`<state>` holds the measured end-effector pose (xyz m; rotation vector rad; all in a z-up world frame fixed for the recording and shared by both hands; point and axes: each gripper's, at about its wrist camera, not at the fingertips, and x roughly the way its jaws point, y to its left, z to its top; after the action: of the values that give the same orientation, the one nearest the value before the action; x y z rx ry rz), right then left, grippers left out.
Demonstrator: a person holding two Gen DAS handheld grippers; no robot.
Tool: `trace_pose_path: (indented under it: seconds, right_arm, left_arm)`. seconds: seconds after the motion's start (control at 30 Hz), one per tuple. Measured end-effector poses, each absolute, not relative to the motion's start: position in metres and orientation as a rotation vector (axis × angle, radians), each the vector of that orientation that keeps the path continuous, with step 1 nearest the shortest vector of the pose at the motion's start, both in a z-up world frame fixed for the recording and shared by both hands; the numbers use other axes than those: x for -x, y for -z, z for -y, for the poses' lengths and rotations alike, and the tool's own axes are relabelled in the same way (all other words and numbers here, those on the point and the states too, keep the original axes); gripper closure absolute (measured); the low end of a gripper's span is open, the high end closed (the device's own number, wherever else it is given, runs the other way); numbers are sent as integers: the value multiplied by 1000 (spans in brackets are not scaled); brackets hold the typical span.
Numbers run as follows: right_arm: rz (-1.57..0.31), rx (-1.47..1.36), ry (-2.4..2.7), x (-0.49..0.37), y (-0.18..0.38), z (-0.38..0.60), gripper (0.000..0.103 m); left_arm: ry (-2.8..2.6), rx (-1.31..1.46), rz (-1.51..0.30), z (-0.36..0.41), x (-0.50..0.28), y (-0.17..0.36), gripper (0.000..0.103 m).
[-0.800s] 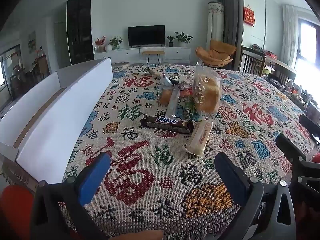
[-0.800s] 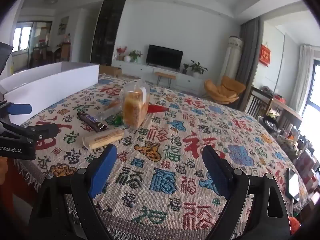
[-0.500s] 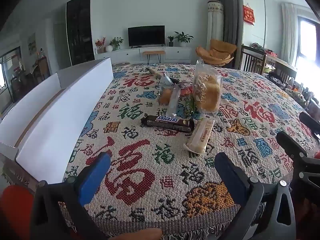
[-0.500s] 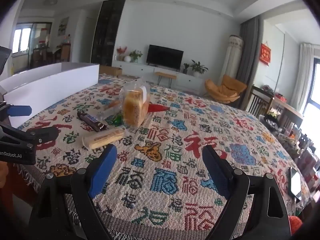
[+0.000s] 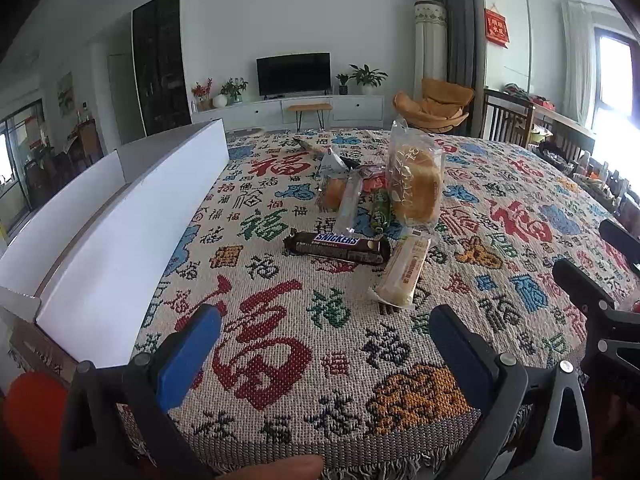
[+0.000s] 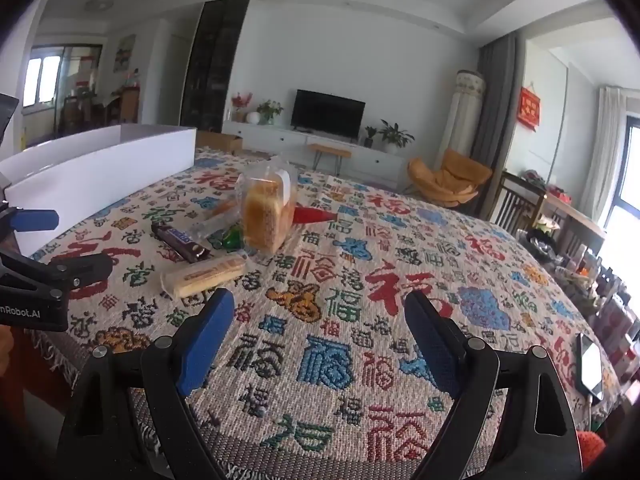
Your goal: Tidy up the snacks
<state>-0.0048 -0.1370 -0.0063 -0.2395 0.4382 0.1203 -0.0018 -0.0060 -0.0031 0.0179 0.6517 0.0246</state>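
Box [image 5: 120,232]: white, open-topped, long wall toward the snacks, along the table's left edge; you likely set it there to receive them, though its inside is hidden from you.
Left gripper [image 5: 324,344]: your blue pads stand wide apart with nothing between them, low over the near edge of the table [image 5: 280,432], short of the pile.
Snickers bar [image 5: 338,245]: dark brown wrapper, lying flat and crosswise, nearest the box of the front items.
Pale biscuit pack [image 5: 404,272]: long, cream-coloured, in clear wrap, its far end just beside the bar's right end.
Bread bag [image 5: 416,184]: clear plastic around golden bread, upright behind them, smaller wrapped snacks crowded at its left.
Right gripper [image 6: 320,336]: your pads are also apart and empty, over bare cloth well right of the pile.
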Motion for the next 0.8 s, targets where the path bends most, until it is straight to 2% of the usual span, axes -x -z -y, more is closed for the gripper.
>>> trace_pose_path:
  seconds: [0.8]
  right_arm:
    - [-447,229,-108,1,10,140,14]
  left_arm:
    - [-27,-35,-659,9,1,7,0]
